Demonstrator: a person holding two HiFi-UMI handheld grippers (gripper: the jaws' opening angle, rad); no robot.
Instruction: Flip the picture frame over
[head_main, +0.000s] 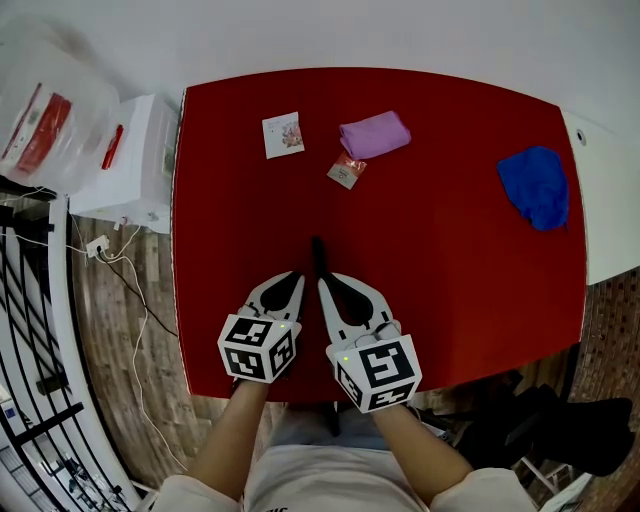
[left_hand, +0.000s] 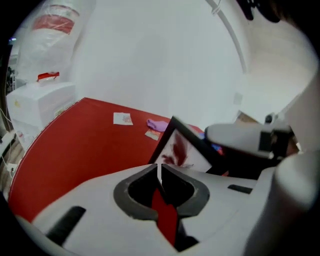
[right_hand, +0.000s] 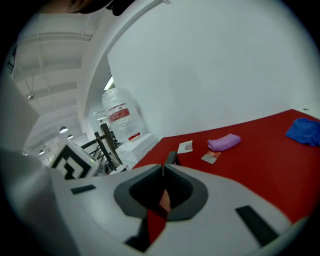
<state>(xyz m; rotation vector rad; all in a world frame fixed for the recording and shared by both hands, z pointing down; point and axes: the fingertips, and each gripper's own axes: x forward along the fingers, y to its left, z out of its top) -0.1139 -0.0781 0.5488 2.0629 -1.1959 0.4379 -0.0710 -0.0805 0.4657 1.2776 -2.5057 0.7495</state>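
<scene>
The picture frame (head_main: 317, 255) has a black border and stands on edge on the red table (head_main: 460, 290), a thin dark line in the head view. In the left gripper view the frame (left_hand: 182, 150) tilts, and its glass reflects red. My left gripper (head_main: 296, 276) sits just left of it, its jaws (left_hand: 159, 169) shut with nothing between them. My right gripper (head_main: 322, 283) is on the frame's other side, jaws closed. The frame's black edge (right_hand: 171, 158) rises right past the right gripper's tips (right_hand: 162, 169). Whether they touch it I cannot tell.
A photo card (head_main: 283, 134), a purple cloth (head_main: 374, 134) and a small red packet (head_main: 346, 170) lie at the table's far side. A blue cloth (head_main: 536, 186) sits far right. Left of the table stand a white box (head_main: 135, 160) and a plastic bag (head_main: 45, 110).
</scene>
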